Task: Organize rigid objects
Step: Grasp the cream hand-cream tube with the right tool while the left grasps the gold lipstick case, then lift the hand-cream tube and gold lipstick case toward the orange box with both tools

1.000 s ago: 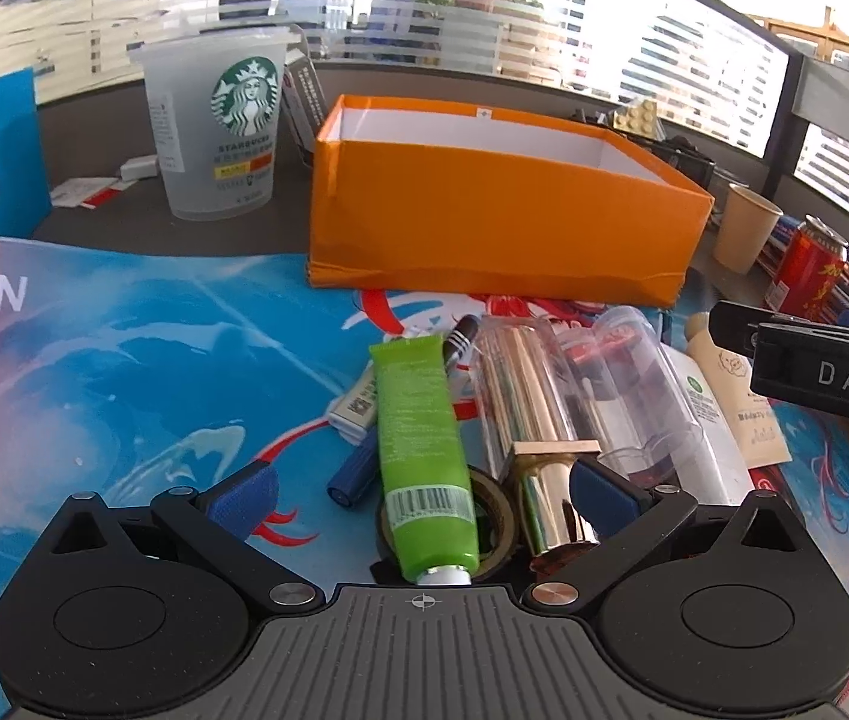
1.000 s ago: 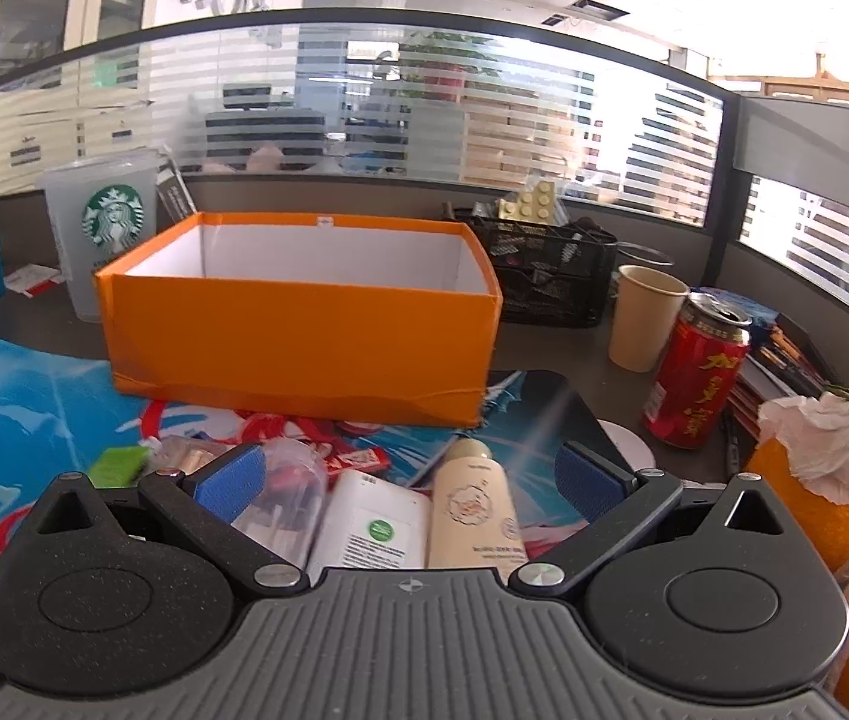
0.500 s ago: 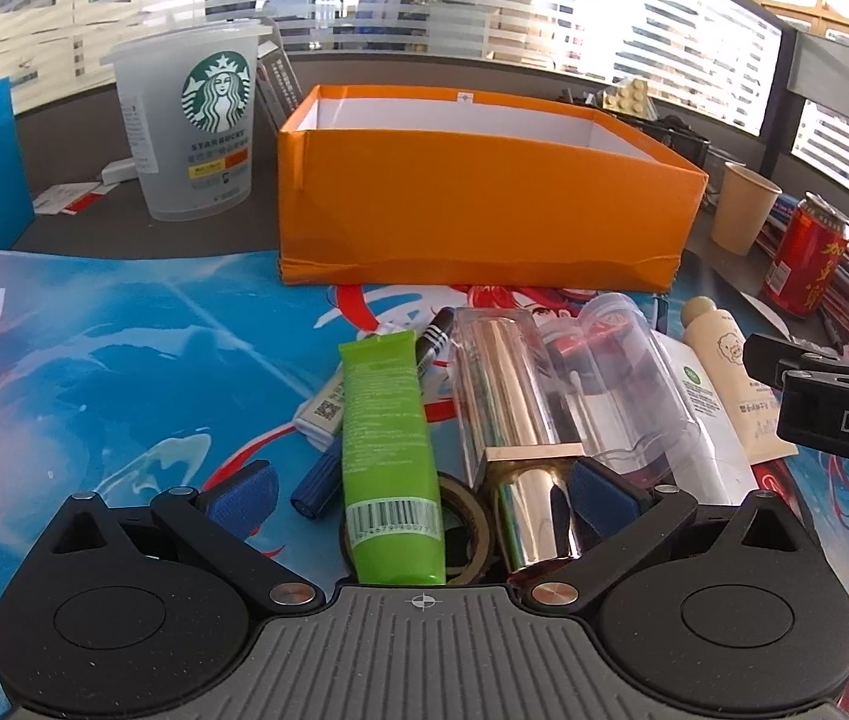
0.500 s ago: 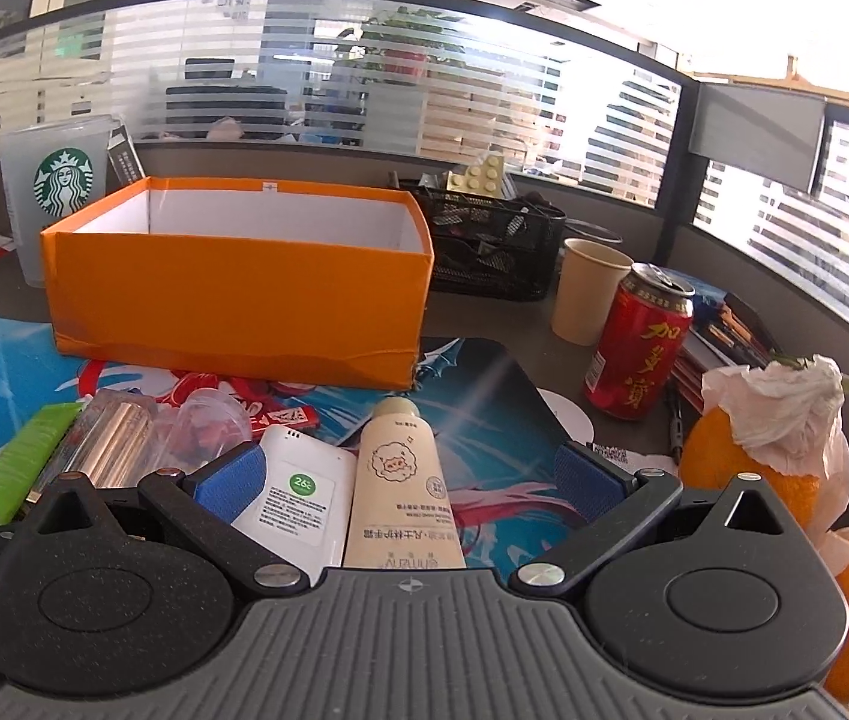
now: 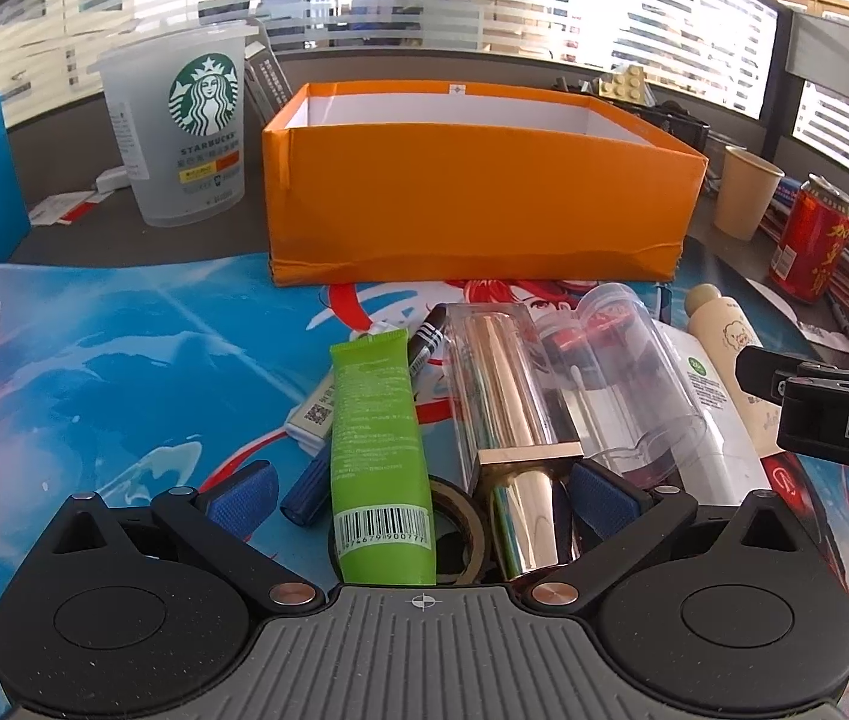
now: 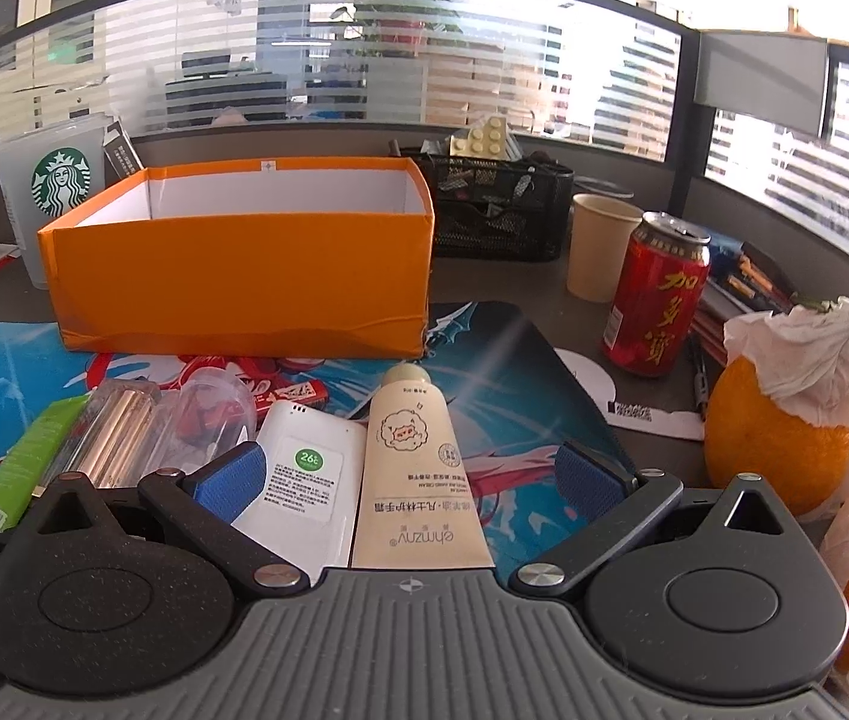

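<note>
The left gripper (image 5: 421,495) hangs low over the clutter with its fingers (image 5: 242,495) spread wide, clasping nothing; between them lie the green tube (image 5: 377,450), a roll of tape (image 5: 454,531) under it, and the gold-capped clear case (image 5: 511,414), whose cap sits just beside the right-hand pad. The right gripper (image 6: 406,480) is likewise wide apart and empty, the cream tube (image 6: 415,468) and the white pack (image 6: 304,480) lying between its pads.

Since a second ago the left gripper has drawn closer to the pile, and the right has swung so that the cream tube sits nearer the middle of its gap.

Farther back, the orange box (image 5: 478,192) stands on the bench; its floor is hidden by the near wall. The blue marker (image 5: 307,492) is partly covered by the green tube.
</note>
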### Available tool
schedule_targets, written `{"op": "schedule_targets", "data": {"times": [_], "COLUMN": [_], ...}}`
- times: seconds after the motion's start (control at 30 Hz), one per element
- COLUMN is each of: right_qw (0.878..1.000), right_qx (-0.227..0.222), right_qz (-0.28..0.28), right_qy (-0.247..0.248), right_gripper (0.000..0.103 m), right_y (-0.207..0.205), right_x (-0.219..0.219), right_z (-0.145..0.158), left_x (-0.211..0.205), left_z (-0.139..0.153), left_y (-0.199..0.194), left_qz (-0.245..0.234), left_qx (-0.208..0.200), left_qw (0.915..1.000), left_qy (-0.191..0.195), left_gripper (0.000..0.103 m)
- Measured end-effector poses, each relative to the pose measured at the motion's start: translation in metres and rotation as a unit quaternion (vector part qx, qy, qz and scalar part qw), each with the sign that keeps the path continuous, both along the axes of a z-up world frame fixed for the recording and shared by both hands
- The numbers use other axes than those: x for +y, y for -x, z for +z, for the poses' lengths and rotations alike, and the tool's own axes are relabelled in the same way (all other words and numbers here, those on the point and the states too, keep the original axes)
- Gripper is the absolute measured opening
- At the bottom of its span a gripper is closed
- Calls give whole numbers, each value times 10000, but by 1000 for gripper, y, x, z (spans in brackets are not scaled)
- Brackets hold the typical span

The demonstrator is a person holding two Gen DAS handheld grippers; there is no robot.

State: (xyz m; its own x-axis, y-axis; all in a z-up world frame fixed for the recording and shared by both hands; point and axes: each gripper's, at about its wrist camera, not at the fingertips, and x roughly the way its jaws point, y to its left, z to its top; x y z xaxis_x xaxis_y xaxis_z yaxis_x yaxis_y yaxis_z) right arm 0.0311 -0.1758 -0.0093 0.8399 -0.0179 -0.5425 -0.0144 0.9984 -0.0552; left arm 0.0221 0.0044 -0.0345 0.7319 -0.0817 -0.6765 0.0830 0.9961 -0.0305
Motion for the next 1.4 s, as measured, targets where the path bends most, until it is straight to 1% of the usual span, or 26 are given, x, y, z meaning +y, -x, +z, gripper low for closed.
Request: {"op": "schedule_targets", "data": {"times": [0.13,0.23,0.3,0.4,0.53,0.63,0.7,0.83,0.9,0.97,1.0,1.07,1.1,1.17,1.23,1.27,1.3,1.4], "right_qw": [10000,9999,9997,9992,9983,9985,9981,9961,9952,9937,9926,9911,9904,9908,9917,9924,9933,9942], "right_qx": [76,127,170,275,309,298,319,443,489,487,494,544,571,574,580,581,581,579], "right_qz": [-10,-50,-154,-239,-89,-38,128,324,362,422,474,534,589,681,770,796,820,867], "right_qy": [-47,20,28,-139,-491,-458,-503,-691,-768,-917,-998,-1088,-1112,-1016,-851,-730,-575,-247], "right_gripper": [103,103,103,103,103,103,103,100,99,89,87,76,74,67,60,59,59,58], "right_y": [-1,0,3,7,7,-3,-8,-26,-37,-45,-50,-59,-63,-67,-70,-72,-74,-79], "right_x": [-2,-8,-16,-34,-48,-49,-49,-50,-52,-55,-56,-58,-57,-54,-49,-46,-42,-34], "right_z": [-2,-6,-9,-14,-21,-22,-22,-27,-30,-31,-32,-32,-32,-33,-33,-34,-34,-36], "left_x": [-1,6,10,13,16,14,13,19,22,21,20,17,15,10,5,2,0,2], "left_z": [-1,-3,-4,-4,-4,-2,-1,-1,-1,-2,-1,2,4,7,7,6,6,7], "left_y": [-1,-4,-4,-5,-13,-19,-24,-38,-43,-48,-50,-51,-51,-53,-58,-61,-64,-75], "left_qz": [-53,-59,-5,11,63,29,-33,-38,-23,20,17,-114,-206,-420,-482,-470,-452,-406], "left_qx": [-57,-46,-63,-123,-114,-109,-70,130,163,144,125,26,-44,-124,-84,-79,-93,11], "left_qw": [10000,9999,9999,9999,9999,9999,9999,9998,9995,9996,9996,9994,9990,9979,9980,9984,9985,9982], "left_qy": [-56,96,103,15,31,-68,-105,160,266,259,254,325,383,471,403,306,298,439], "left_gripper": [103,103,103,103,103,103,103,103,103,103,103,103,103,103,103,103,103,102]}}
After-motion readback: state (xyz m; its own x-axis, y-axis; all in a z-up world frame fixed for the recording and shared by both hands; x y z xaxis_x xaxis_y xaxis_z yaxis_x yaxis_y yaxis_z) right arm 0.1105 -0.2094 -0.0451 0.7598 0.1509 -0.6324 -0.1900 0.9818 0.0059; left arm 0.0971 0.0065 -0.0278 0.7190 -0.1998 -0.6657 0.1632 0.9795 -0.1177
